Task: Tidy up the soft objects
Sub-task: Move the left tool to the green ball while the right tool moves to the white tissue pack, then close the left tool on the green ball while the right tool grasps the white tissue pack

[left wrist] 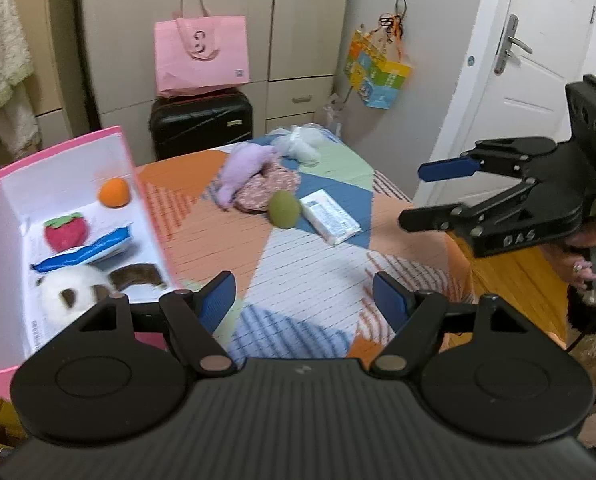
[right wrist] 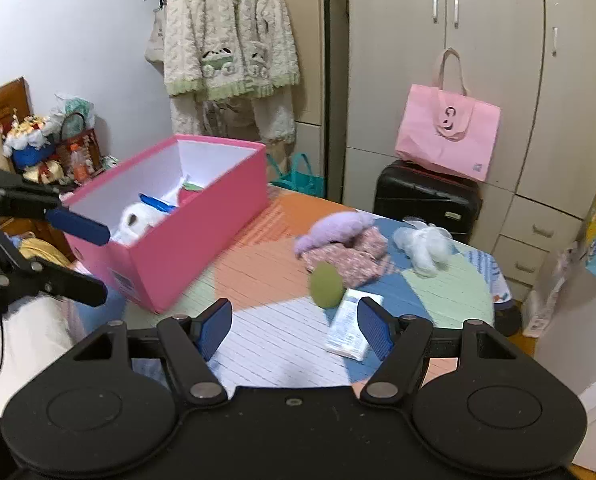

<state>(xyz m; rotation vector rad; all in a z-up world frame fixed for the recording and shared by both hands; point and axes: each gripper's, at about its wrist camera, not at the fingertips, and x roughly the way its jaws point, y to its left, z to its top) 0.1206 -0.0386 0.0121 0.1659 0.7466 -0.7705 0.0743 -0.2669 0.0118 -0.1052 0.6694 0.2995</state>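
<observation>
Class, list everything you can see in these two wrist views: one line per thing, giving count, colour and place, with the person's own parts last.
Cardboard storage box: one, pink outside, white inside, left on the table.
Strawberry plush: one, red, in the box.
Round orange plush: one, in the box's far end.
Blue-and-white packet: one, in the box.
Fluffy white-and-brown plush: one, in the box's near end.
Oval green plush: one, mid-table.
White tissue pack: one, beside the green plush.
Purple plush: one, on floral cloth.
Floral cloth: one, pinkish, mid-table.
White plush: one, far table end.
Pink tote bag: one, atop the suitcase.
Black suitcase: one, by the wardrobe.
Left tongs: open, empty.
Right tongs: open, empty.
</observation>
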